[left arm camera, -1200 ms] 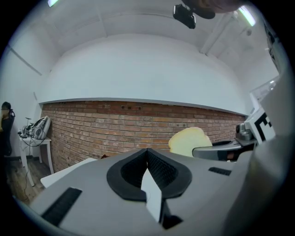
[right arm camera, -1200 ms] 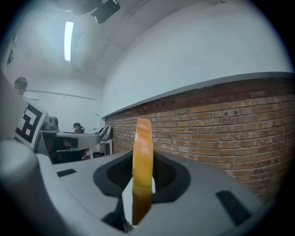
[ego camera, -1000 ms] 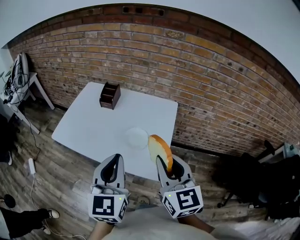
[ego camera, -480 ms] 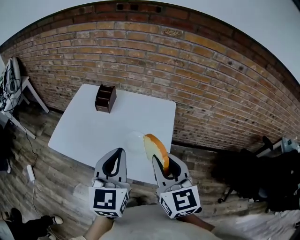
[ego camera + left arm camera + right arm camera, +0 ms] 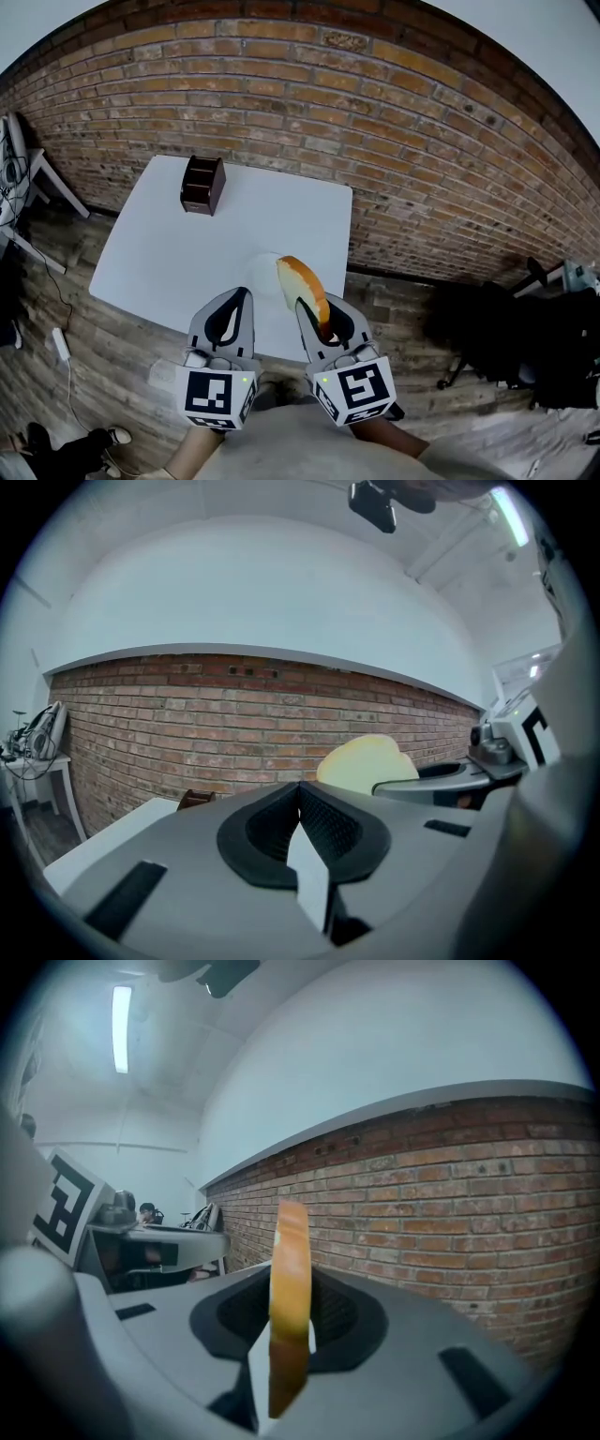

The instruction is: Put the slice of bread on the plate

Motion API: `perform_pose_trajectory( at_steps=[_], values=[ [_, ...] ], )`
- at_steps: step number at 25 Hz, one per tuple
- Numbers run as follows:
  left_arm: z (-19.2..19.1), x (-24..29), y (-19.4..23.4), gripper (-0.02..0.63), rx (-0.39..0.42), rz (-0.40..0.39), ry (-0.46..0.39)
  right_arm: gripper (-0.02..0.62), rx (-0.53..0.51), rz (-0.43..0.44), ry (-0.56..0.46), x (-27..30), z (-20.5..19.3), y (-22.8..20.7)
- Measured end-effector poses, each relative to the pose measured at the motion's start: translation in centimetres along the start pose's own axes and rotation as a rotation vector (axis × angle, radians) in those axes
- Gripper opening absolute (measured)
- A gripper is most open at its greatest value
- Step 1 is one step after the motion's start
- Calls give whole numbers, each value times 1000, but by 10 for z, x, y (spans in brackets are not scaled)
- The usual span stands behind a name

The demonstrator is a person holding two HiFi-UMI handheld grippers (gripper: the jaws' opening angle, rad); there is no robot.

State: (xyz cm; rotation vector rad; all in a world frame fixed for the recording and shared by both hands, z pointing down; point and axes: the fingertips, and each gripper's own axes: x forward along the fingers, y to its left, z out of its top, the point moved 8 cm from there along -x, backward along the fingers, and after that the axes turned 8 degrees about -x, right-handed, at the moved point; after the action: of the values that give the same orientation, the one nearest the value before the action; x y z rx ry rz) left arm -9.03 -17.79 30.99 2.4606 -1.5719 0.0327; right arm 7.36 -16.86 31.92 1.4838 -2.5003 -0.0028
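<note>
Brick wall (image 5: 375, 122) stands behind the white surface (image 5: 159, 239). A brown box (image 5: 202, 185) sits near its 11 o'clock corner. The white plate (image 5: 260, 270) is faint and lies near the 5 o'clock edge.

A second ago my two claws only just reached the near edge. Now they reach further over it, and the surface looks closer to me. The box has slid toward 10 o'clock in the head view.

My right claw (image 5: 307, 307) is clenched on the slice of bread (image 5: 302, 286). The bread stands up on its thin edge between the jaws. It is at the plate's 3 o'clock side and covers a bit of the rim. It is not lying on the plate.

My left claw (image 5: 239, 296) is clenched with nothing in it. Both claws point toward 12 o'clock, side by side and almost level. Their marker cubes are nearest to me.
</note>
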Motion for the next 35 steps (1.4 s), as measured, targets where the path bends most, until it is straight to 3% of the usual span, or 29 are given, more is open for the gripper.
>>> perform_pose_trajectory(
  at_steps=[16,26,35],
  values=[
    [-17,27,24,11,11,20,72,94,-2,53,52,59,-24,2],
    [-29,36,30,11,-4,42,111,94,-4,84,150,97,-59,-8],
    [-38,37,42,11,-16,89,140,94,85,156,263,135,-101,-8]
  ],
)
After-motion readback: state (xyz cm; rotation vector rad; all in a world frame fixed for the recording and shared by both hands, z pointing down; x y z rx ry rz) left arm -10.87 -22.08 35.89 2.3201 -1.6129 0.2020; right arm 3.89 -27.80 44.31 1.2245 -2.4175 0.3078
